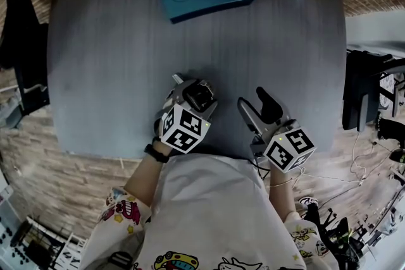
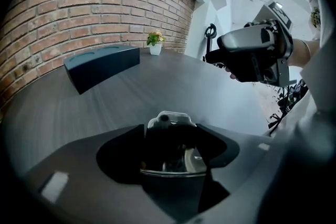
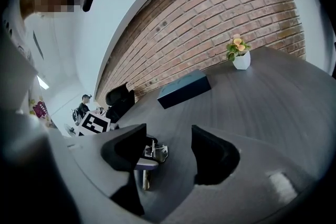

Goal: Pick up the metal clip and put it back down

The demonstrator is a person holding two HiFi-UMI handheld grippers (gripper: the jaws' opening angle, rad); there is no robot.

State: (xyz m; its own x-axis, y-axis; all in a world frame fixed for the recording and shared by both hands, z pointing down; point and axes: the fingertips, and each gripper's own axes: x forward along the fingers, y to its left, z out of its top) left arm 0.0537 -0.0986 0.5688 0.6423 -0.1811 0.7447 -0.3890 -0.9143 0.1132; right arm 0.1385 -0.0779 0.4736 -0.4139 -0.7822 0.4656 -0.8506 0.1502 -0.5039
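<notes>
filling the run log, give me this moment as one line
left tongs: shut on metal clip | right tongs: open, empty

The left gripper (image 1: 192, 90) and right gripper (image 1: 258, 104) are grey with black pads (image 1: 268, 104). Each carries a white cube (image 1: 184, 128) of black square markers. The person wears a white cartoon-print shirt (image 1: 209, 212) and a black wristband (image 1: 154, 153).

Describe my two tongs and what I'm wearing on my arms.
The left tongs and right tongs look alike. Each has a grey body, black jaws, and a white cube with black square markers at the back. A black band sits on the left wrist. The sleeves are short and white with colourful cartoon prints.
</notes>
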